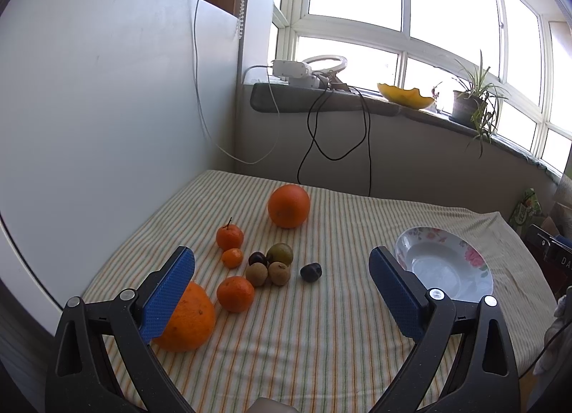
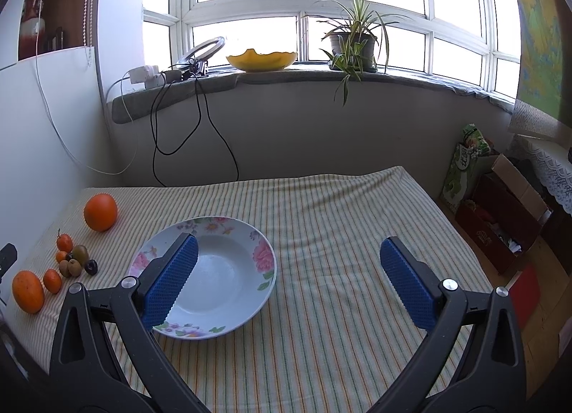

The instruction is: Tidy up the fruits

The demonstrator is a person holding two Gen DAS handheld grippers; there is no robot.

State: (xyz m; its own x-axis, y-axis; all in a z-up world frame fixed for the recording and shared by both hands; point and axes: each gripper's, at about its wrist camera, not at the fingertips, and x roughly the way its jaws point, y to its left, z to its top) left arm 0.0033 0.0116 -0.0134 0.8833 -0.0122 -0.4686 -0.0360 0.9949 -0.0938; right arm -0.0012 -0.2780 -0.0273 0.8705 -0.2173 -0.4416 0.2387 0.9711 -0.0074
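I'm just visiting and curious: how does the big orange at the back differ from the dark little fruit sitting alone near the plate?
The big orange is bright orange, round and much larger; the dark fruit is nearly black, small and lumpy. The orange sits farthest back, the dark fruit closer to the plate. Both rest on the striped cloth, untouched.

Near orange (image 1: pixel 189 320) half behind fingers (image 1: pixel 168 298)

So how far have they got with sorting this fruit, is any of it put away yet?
Nothing looks done: the floral bowl is empty. Nothing is in hand either; the left tool and right tool both hang open. All the fruit is left on the striped cloth: the big orange, the small mandarins, the brown fruits and the dark plum.
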